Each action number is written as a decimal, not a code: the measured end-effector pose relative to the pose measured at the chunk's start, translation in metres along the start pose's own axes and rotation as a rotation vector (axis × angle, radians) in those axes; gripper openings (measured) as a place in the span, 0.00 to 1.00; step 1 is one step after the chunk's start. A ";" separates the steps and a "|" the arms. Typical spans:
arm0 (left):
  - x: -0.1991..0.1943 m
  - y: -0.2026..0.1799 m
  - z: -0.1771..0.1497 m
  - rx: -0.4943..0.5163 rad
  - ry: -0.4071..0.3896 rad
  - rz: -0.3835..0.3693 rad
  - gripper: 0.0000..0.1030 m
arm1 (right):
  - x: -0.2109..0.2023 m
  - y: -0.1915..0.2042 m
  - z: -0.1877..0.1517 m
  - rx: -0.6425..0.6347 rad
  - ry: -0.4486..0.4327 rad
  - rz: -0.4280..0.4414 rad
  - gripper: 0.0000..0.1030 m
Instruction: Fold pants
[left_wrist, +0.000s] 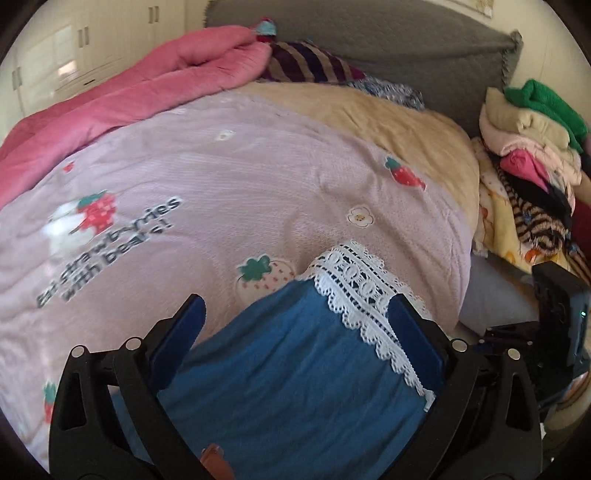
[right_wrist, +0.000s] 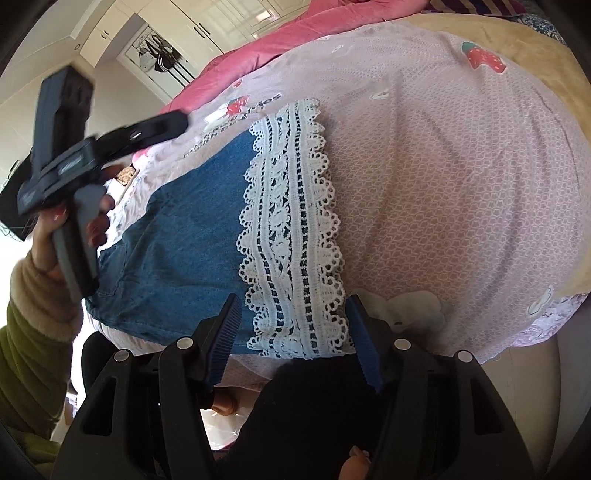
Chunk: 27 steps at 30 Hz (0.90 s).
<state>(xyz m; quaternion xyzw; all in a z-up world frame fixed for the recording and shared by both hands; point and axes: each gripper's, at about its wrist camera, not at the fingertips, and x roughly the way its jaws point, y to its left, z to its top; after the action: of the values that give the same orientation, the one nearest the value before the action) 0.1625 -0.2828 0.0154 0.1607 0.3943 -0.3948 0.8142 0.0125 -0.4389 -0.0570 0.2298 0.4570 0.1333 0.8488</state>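
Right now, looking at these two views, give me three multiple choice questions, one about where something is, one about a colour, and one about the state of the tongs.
1. Where do the denim pants lie?
A. on the lilac strawberry quilt
B. on the clothes pile
C. on the floor

2. What colour is the lace trim on the hem?
A. pink
B. white
C. green

3. How do the left tongs and right tongs stand?
A. both shut on the pants
B. one shut, one open
C. both open, holding nothing

Answers:
1 A, the denim is spread flat on the quilt.
2 B, the lace is white against blue denim.
3 C, each pair's fingers stand wide apart with cloth visible between them, ungripped.
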 end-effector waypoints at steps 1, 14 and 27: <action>0.010 -0.001 0.005 0.015 0.008 -0.009 0.87 | 0.003 -0.002 0.000 0.008 0.010 0.001 0.55; 0.078 0.008 0.010 0.004 0.203 -0.272 0.33 | 0.008 -0.006 -0.002 0.085 0.000 0.050 0.32; 0.045 0.018 0.011 -0.002 0.081 -0.367 0.09 | -0.028 0.021 0.005 0.017 -0.117 0.081 0.16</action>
<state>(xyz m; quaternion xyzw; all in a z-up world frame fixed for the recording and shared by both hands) 0.1988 -0.3006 -0.0129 0.1010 0.4499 -0.5293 0.7122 0.0010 -0.4345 -0.0246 0.2628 0.3982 0.1500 0.8660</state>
